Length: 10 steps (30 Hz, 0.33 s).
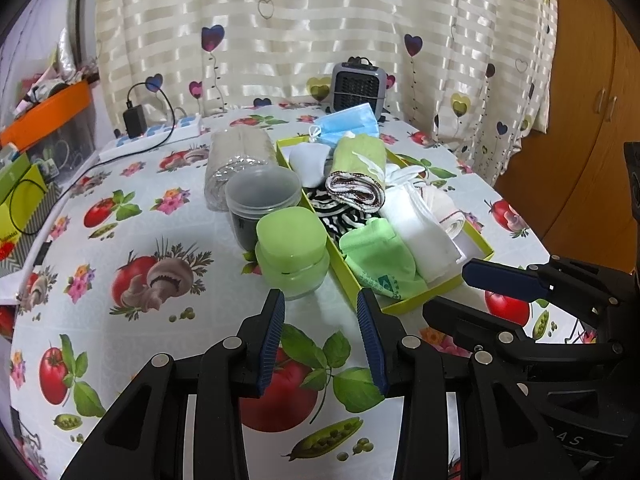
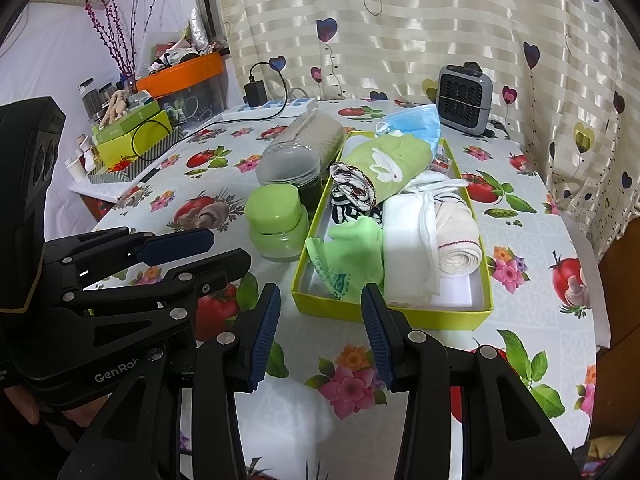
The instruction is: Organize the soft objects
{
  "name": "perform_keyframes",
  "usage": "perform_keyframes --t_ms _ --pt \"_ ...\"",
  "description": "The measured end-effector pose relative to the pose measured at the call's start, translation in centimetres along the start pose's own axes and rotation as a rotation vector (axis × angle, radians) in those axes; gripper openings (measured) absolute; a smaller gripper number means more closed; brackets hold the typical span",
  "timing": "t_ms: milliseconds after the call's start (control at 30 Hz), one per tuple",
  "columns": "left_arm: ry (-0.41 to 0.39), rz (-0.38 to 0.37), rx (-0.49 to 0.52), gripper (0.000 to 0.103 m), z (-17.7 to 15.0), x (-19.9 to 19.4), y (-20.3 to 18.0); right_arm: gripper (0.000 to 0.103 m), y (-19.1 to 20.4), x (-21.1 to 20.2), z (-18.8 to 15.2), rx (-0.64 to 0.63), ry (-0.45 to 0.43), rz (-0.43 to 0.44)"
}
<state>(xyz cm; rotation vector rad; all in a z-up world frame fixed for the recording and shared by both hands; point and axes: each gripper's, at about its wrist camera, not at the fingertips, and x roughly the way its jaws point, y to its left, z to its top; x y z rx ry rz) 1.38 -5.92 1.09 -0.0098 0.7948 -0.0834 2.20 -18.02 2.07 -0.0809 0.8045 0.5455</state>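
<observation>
1. Your left gripper (image 1: 321,300) hangs over the tablecloth with its jaws wide apart and nothing between them; the blue pads face each other over a printed tomato.
2. Your right gripper (image 2: 320,294) is just as wide, also empty, tilted down toward the table (image 2: 520,320).
3. Just beyond your right gripper's fingertips lies the near short wall of the yellow-green box (image 2: 394,314), which runs away from you and holds the soft things.
4. Nearest you in the box are a light green bag (image 2: 348,248) on the left, a folded white cloth (image 2: 404,248) in the middle and a rolled cream bandage (image 2: 458,236) on the right.
5. Further back, a green rabbit towel (image 2: 388,162) rolled with a patterned cloth lies over a black-and-white striped cloth (image 1: 340,210); a blue face mask (image 2: 416,122) hangs over the far end.
6. Your left gripper points just left of the box's near corner, at a green-lidded jar (image 1: 292,248) touching the box's left wall.
7. Behind that jar stands a clear plastic container (image 1: 262,196), then a wrapped beige roll (image 1: 236,160) lying on the table outside the box.
8. A small grey fan (image 1: 358,86) stands at the table's far edge by the curtain.
</observation>
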Motion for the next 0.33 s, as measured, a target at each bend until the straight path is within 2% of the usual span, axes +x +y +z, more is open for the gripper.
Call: perform_keyframes --t_ms 333 --pt "0.006 -0.001 0.0 0.036 0.3 0.16 -0.02 0.043 -0.61 0.29 0.27 0.008 0.002 0.004"
